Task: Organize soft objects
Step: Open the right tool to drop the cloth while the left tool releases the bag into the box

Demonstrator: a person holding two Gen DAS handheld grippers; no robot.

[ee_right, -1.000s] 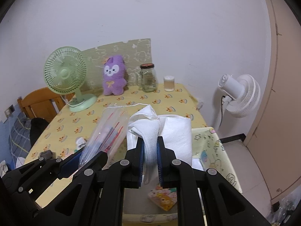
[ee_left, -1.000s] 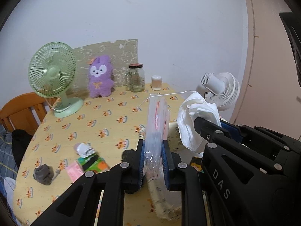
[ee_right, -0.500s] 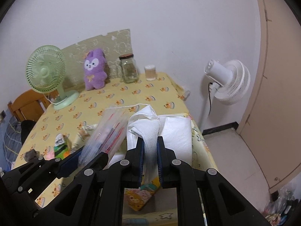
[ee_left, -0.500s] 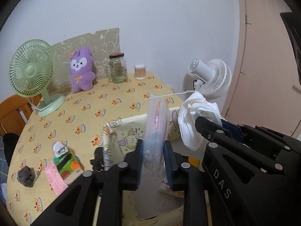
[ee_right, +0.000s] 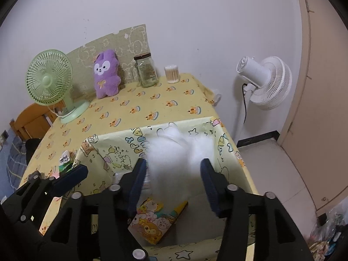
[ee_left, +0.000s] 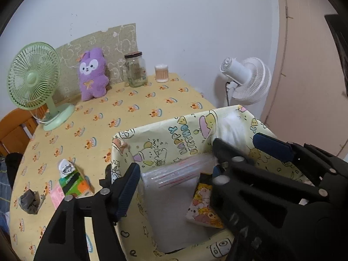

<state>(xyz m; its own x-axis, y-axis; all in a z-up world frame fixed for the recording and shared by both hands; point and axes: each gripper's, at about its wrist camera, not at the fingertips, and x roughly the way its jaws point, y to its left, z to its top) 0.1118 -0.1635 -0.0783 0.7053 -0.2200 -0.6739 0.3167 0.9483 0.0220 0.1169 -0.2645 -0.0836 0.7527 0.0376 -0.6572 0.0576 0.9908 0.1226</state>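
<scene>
Left tongs (ee_left: pixel 174 169) opening, the clear plastic bags (ee_left: pixel 174 174) loose between them, already down in the yellow cartoon bin (ee_left: pixel 165 134). Right tongs (ee_right: pixel 173 179) opening too, white cloth (ee_right: pixel 174 152) blurred between and just beyond them, over the bin's right half. Purple plush (ee_left: pixel 92 74) sits far-left on the bench (ee_left: pixel 139 108), nearer the left tongs.
</scene>
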